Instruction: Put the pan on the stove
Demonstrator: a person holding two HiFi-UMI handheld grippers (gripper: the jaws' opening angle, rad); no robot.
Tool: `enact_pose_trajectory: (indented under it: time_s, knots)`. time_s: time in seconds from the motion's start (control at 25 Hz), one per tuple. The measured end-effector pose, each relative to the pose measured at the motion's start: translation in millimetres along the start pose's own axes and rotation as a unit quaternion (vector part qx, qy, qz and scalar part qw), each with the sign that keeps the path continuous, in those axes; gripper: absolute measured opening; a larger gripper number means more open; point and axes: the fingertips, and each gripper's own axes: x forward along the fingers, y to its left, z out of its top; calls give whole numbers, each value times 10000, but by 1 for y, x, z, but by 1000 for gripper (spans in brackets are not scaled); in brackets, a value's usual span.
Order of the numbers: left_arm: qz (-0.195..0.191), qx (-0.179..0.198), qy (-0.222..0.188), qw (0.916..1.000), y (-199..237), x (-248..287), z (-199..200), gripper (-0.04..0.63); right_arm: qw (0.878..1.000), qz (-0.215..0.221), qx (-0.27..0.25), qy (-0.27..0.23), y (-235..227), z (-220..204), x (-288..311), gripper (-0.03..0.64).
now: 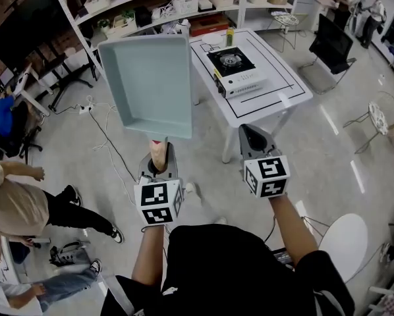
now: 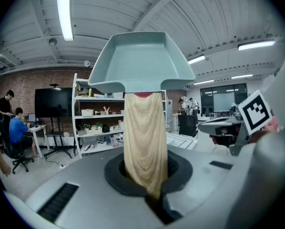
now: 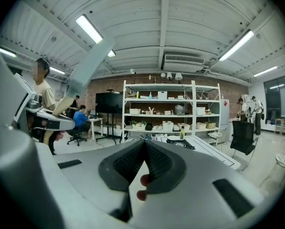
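Closest in, the left gripper [image 1: 159,157] is clamped tight on the pan's wooden handle [image 2: 143,137]. The pale teal pan [image 1: 151,84] rides out at twelve o'clock from it, up in the air and well short of the table. At three o'clock from that gripper, the right gripper [image 1: 253,140] has its jaws pressed together on nothing, so it looks free to steady the pan's rim if needed. Further out, at one o'clock, the stove [image 1: 233,68] sits on the white table [image 1: 286,91], its burner bare. The trick here, I'd say: with a long handle and a wide body, the pan will want to twist in that grip. So hold it level, carry it right over the burner, and lower it flat and centred before letting go. Farthest back, shelves [image 3: 159,85] at twelve.
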Motion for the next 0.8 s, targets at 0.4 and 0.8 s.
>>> enact_pose_trajectory:
  time_s: [0.4,0.8]
  knots:
    - [-139,11,17,9999,22,41,6,14,10000,-46,-44,36,-3,5,45,2]
    - [-323,-6,45,9995,60,129,24,14,9997,-197,-53,103,-29,18,132,2]
